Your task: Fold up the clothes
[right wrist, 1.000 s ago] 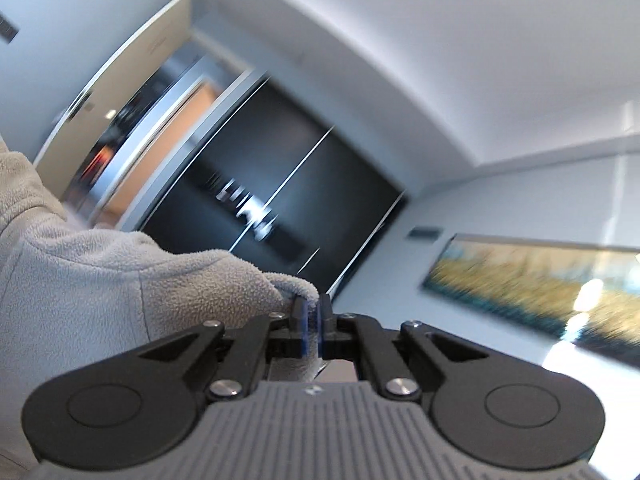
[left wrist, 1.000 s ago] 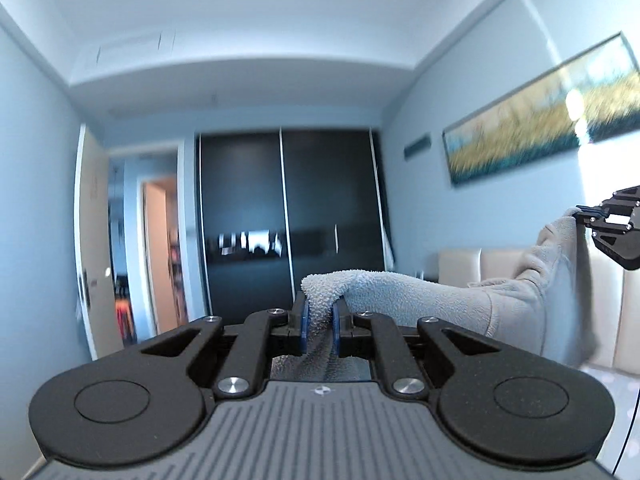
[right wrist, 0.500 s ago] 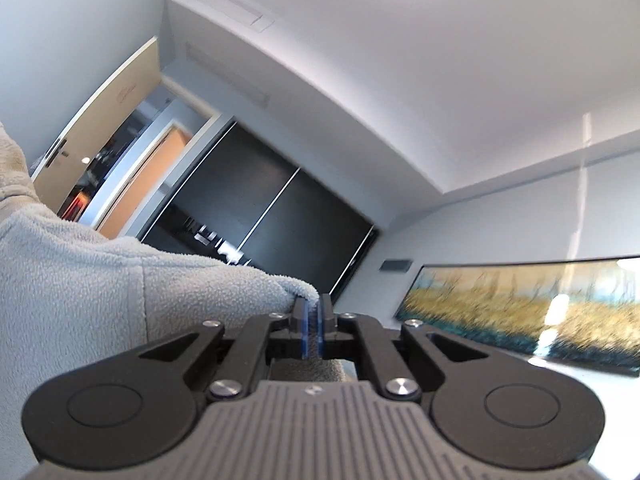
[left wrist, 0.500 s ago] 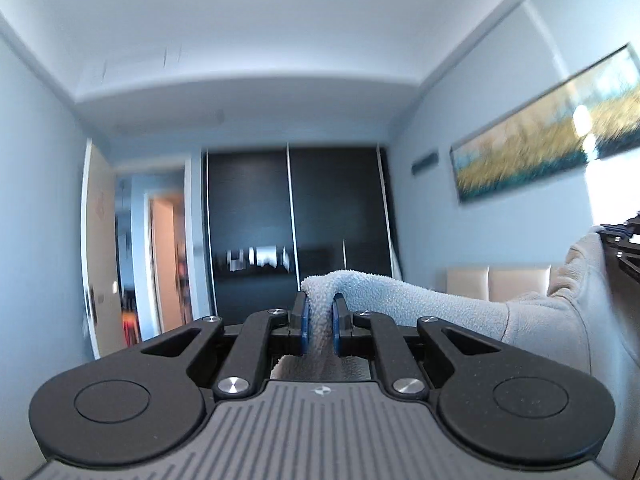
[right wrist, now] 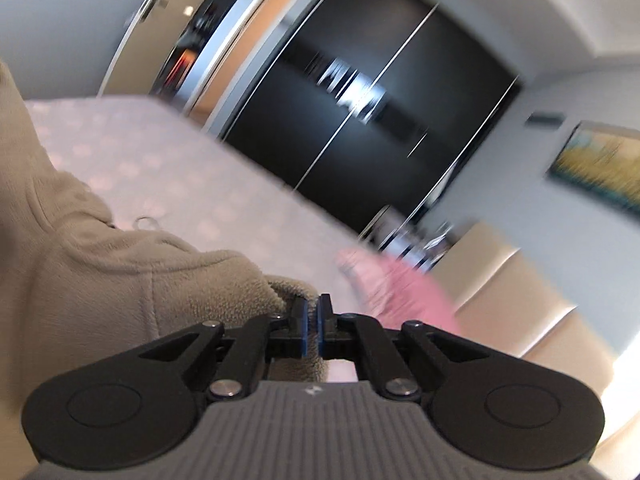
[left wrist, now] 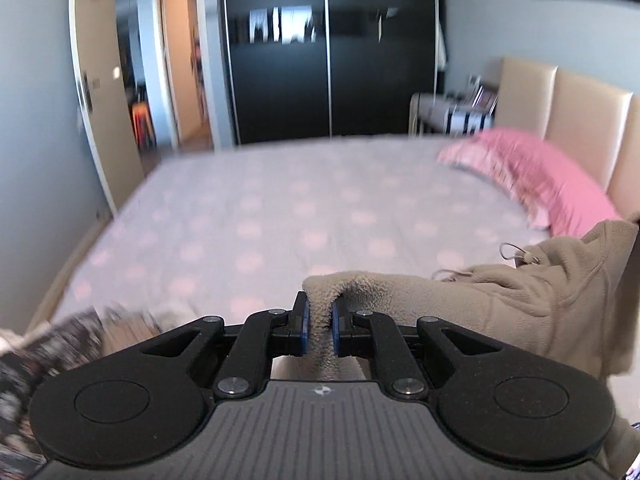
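Left wrist view: the left gripper (left wrist: 319, 330) is clamped on a fold of the beige fleece garment (left wrist: 480, 300), w/ cloth bunched up between the blue pads and spilling over the top of them. The fleece stretches off to the right, above the bed (left wrist: 260, 220), rising to a peak at the right edge of the frame; a drawcord loop (left wrist: 514, 254) shows on it. The bed sheet is pale lilac w/ faint pink dots. A pink pillow (left wrist: 540, 176) lies at the right by the cream padded headboard (left wrist: 576, 120). Behind the bed: a black sliding wardrobe (left wrist: 328, 48) and an open door (left wrist: 104, 100) to the left. A dark patterned cloth (left wrist: 36, 360) sits blurred at bottom left; can't tell what it is.

Right wrist view: the right gripper (right wrist: 311, 328) is closed tight, pads nearly meeting, pinching a thin edge of the same fleece garment (right wrist: 120, 288). The cloth runs left from the jaws and climbs up the left edge of the frame, over the bed (right wrist: 180, 176). The pink pillow (right wrist: 404, 292) is just past the fingertips, blurred, beside the headboard (right wrist: 520, 304). The wardrobe (right wrist: 380, 100) fills the back, and a yellow-and-teal painting (right wrist: 600, 164) hangs on the right wall.
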Motion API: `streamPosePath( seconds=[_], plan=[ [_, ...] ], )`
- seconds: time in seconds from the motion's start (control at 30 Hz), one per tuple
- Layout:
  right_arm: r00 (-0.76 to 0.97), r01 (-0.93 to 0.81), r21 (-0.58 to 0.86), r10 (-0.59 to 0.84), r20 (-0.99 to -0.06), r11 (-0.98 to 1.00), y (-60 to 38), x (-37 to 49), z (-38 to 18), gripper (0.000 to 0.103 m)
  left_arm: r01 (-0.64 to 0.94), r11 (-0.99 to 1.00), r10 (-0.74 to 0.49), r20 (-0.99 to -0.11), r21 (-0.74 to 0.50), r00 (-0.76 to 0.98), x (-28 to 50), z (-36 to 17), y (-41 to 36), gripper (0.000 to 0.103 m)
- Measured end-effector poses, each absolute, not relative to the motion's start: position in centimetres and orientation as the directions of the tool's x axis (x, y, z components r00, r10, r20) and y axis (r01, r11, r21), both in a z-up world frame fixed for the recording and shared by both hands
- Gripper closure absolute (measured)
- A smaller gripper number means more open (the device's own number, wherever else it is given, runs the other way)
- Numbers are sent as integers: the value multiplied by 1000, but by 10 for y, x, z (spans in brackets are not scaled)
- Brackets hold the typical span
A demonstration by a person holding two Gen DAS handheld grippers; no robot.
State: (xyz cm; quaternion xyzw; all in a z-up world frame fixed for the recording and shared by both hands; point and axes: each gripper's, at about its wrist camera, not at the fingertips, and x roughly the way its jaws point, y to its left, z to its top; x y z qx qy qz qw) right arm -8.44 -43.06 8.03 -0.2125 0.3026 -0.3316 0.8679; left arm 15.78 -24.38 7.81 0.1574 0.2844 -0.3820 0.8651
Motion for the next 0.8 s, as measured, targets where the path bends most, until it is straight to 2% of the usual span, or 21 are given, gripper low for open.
streamPosePath(
  seconds=[0.13, 0.23, 0.3, 0.33, 0.37, 0.4, 0.53, 0.8],
  plan=[
    [569, 400, -566, -680, -463, 721, -453, -53, 30, 98, 746, 662, -522, -667, 76, 531, 186, 43, -268, 92],
    [561, 411, -500, -644, -520, 762, -474, -38, 16, 95, 747, 663, -511, -695, 57, 506, 198, 27, -267, 86],
    [553, 411, -473, -626, -550, 779, -483, -32, 10, 80, 751, 659, -519, -696, 42, 496, 200, 20, -259, 78],
    [550, 409, -466, -619, -561, 785, -487, -27, 8, 67, 754, 656, -523, -697, 39, 491, 200, 17, -256, 71],
    [546, 404, -465, -616, -568, 788, -490, -25, 5, 65, 757, 652, -523, -698, 43, 490, 199, 14, -256, 61],
    [539, 401, -471, -618, -572, 786, -493, -25, 2, 65, 760, 648, -521, -699, 49, 489, 197, 10, -255, 58],
    [506, 425, -447, -616, -603, 787, -506, -35, -18, 63, 784, 614, -508, -718, 85, 476, 187, -2, -246, 58],
    [434, 471, -373, -578, -691, 799, -505, -91, -55, 62, 815, 577, -517, -746, 58, 419, 161, -18, -202, 52]
  ],
)
